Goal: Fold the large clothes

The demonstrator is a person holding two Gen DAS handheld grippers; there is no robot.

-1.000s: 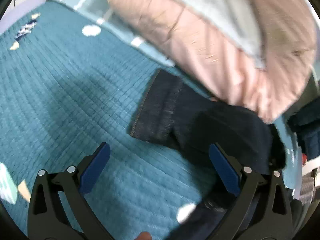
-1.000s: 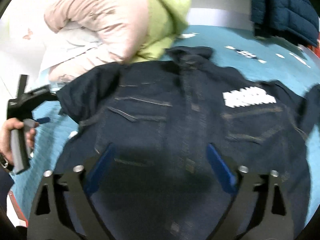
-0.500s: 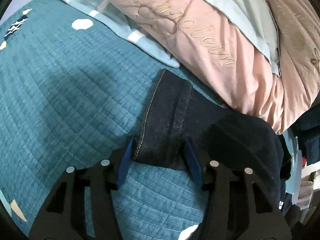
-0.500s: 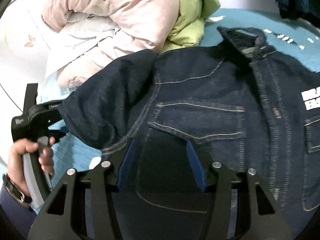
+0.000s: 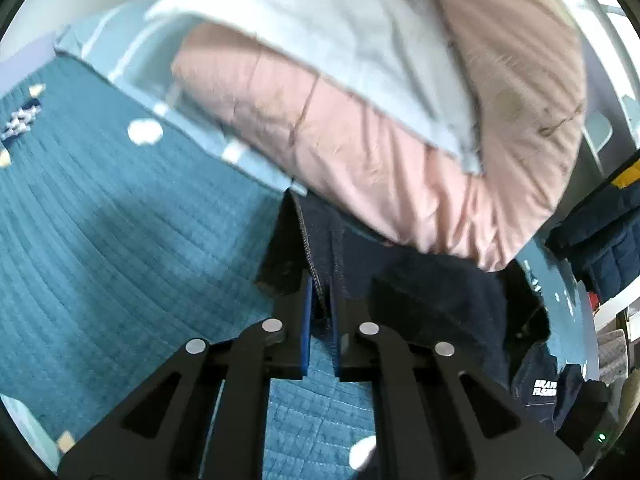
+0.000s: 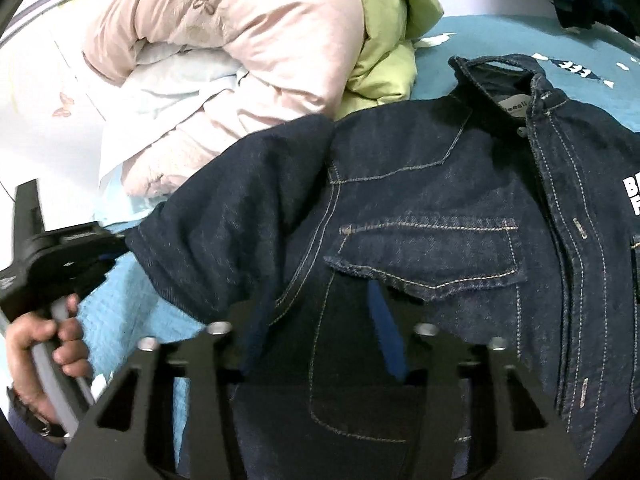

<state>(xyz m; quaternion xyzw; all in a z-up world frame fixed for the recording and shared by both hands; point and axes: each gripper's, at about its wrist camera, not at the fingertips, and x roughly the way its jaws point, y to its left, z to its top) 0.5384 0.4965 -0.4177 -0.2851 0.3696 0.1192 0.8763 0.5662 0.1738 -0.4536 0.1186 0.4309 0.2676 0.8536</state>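
The denim jacket (image 6: 420,208) lies front-up on the teal bedspread (image 6: 472,40), collar at the far end. The right gripper (image 6: 320,312) is closing, with denim below the chest pocket between its blue pads. At left, a hand (image 6: 44,340) holds the left gripper (image 6: 116,256) at the sleeve end. Behind lie a pink quilt (image 6: 248,40) and a green quilt (image 6: 392,32).

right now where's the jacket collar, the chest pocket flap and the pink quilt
jacket collar (image 6: 496,80), right wrist view, on the dark inner band beside the label
chest pocket flap (image 6: 432,256), right wrist view, middle of the stitched flap
pink quilt (image 5: 360,148), left wrist view, on its front bulge above the sleeve cuff
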